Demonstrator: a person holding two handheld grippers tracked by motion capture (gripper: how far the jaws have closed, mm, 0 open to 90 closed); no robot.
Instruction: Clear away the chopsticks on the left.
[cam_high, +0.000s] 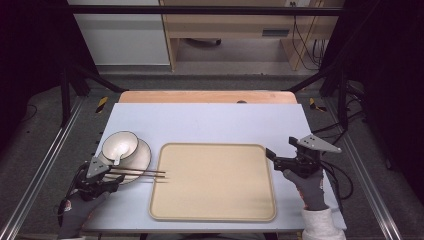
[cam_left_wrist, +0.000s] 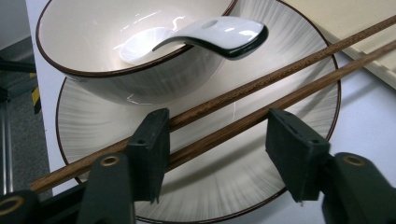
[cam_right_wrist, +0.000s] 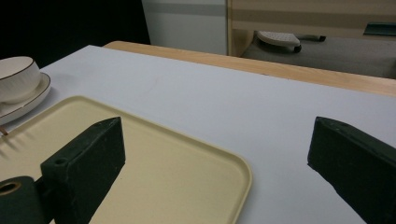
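At the lower left of the high view our left gripper (cam_high: 107, 172) reaches over the pair of chopsticks (cam_high: 142, 173), whose long axis runs rightward from the plate (cam_high: 142, 157) onto the near-left edge of the tray (cam_high: 215, 210). In the left gripper view both sticks (cam_left_wrist: 243, 105) run diagonally between the jaws, one stick brushing the left pad, the right pad apart from them; the jaws stand half spread, not yet pinching. The bowl (cam_left_wrist: 116, 60) and spoon (cam_left_wrist: 219, 32) sit beyond. Our right gripper (cam_high: 280, 159), wide open, hovers at the tray's right edge, well apart from the chopsticks, so we judge the left hand takes them
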